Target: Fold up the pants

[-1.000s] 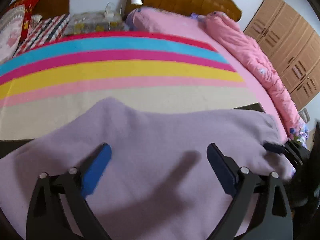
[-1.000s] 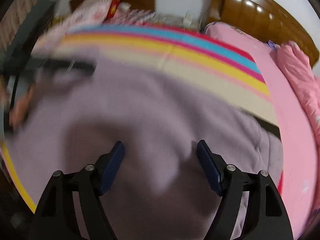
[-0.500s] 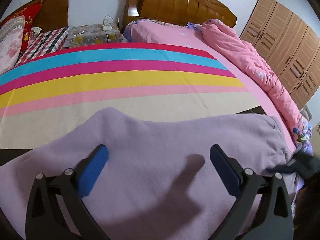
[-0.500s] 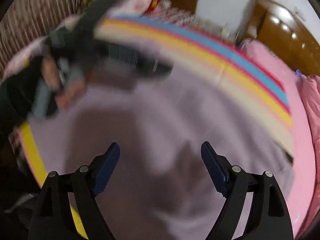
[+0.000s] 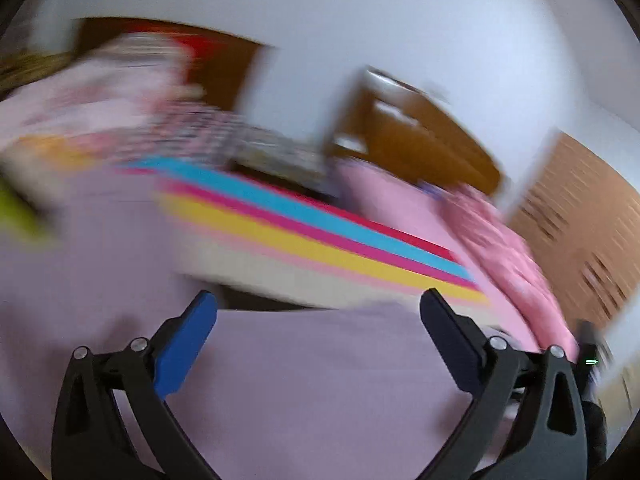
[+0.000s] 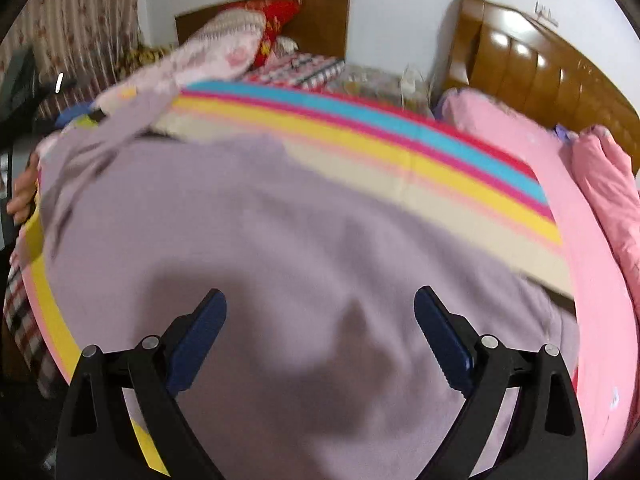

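Lilac pants [image 6: 280,240] lie spread across a striped blanket [image 6: 400,148] on the bed. My right gripper [image 6: 320,292] hovers over their middle, jaws wide open, nothing between the blue pads. One end of the pants [image 6: 120,128] is bunched and raised at the far left, near a person's hand [image 6: 24,196]. The left wrist view is smeared by motion. There my left gripper [image 5: 318,296] is open and empty above the lilac pants [image 5: 320,380], with the blanket's stripes [image 5: 320,232] beyond its tips.
Pillows [image 6: 240,40] and a wooden headboard [image 6: 540,68] stand at the far end of the bed. A pink sheet [image 6: 600,280] and a rumpled pink quilt [image 6: 608,176] run along the right side. Wooden wardrobe doors [image 5: 580,220] are at the right.
The left wrist view has swung sharply and blurred. The right gripper's jaws spread wider and it pulled back and up. The left gripper has left the upper left of the right wrist view.
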Tool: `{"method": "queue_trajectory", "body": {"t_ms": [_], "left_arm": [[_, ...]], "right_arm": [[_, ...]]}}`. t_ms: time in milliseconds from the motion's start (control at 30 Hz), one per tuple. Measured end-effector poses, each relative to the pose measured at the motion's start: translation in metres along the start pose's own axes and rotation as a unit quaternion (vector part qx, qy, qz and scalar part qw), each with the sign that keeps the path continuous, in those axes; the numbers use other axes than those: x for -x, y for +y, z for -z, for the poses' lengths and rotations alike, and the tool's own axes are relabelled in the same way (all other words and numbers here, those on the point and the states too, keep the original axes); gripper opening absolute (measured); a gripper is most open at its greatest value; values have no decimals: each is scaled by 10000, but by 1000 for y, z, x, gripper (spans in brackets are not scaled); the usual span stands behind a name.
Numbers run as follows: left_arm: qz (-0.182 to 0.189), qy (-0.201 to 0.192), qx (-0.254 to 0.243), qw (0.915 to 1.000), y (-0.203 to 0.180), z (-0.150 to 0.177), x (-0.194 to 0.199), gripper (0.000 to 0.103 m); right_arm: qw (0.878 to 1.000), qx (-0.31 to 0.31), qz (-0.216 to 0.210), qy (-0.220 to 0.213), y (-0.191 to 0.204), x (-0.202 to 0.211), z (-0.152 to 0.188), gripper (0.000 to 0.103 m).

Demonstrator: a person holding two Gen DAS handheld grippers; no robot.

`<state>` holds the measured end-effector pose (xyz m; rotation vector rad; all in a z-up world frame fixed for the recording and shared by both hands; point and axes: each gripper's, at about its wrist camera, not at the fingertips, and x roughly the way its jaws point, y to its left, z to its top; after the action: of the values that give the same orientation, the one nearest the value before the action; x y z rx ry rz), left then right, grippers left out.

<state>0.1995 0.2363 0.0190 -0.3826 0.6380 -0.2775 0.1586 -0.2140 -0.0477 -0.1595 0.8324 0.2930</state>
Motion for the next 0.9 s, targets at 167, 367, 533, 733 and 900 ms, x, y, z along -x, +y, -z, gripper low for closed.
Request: {"method": "queue_trajectory", "body": {"t_ms": [167, 367, 533, 733, 900], "left_arm": [[-1481, -153, 1316, 9801, 155, 5, 71, 101], [-1992, -582, 2462, 9467, 243, 36, 123, 101], [-1888, -587, 3229, 9255, 292, 44, 124, 96], [-1776, -757, 3493, 9169, 300, 41, 126, 93], [-1617, -852, 3599, 9149, 307, 39, 129, 86]], "right_arm": [[9927, 411, -913, -665, 55, -6, -62, 91], [9660, 1410, -2058, -673, 168, -57, -147, 91], [9511, 1174, -2853, -124, 231, -133, -218, 76], [9074, 1776, -3716, 841, 358, -201, -280, 69], [8693, 2573, -4032, 1247, 482, -235, -315, 64]]}}
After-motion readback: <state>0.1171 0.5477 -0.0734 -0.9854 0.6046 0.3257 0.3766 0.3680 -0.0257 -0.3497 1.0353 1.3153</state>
